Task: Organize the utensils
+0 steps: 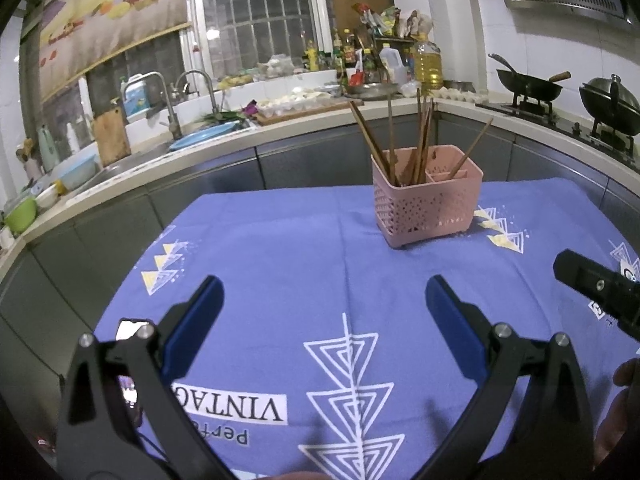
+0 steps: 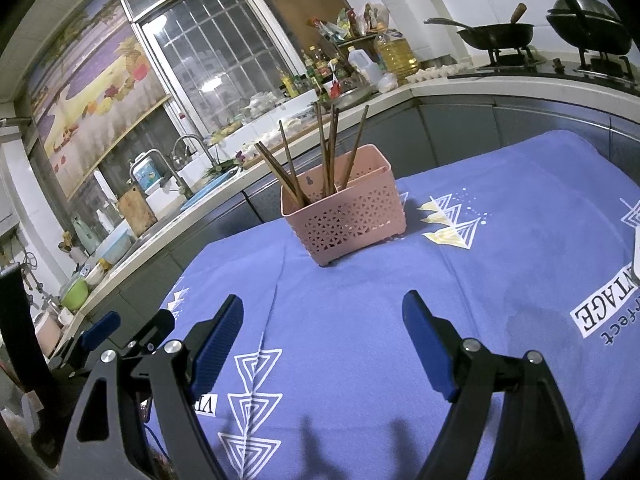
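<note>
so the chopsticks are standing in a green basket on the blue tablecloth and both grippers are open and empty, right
Not quite: the basket is pink, not green, as both wrist views show. The rest holds: the chopsticks stand in it on the blue tablecloth, and the left gripper and right gripper are both open with nothing between their fingers.
</note>
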A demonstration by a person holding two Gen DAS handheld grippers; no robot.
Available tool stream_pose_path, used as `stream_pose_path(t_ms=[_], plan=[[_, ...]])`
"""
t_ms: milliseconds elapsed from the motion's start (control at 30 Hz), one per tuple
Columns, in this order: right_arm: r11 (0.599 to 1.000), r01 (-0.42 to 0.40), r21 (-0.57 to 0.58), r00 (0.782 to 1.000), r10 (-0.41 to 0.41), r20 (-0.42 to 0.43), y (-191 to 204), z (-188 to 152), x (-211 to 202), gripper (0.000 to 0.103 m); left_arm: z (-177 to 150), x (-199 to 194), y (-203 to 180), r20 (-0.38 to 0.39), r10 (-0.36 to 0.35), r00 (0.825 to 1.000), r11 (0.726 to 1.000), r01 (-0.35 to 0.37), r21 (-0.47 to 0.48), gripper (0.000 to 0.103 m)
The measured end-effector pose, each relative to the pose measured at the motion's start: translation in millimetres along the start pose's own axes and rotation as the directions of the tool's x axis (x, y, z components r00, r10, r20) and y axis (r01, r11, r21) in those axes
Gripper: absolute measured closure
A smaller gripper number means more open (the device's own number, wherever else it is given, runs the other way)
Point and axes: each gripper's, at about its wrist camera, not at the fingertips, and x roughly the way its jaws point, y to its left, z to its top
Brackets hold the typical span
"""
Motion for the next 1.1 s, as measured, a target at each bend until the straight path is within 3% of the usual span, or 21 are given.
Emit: stream_pose_path(t_ms=[1100], plan=[[1.0,0.003,0.007,1.0,-0.002,-0.005,-3.4,-1.1,0.7,0.022,-1.1,1.6,-4.3,-0.001,0.002,1.0,1.0,-0.002,0.015,0.006]])
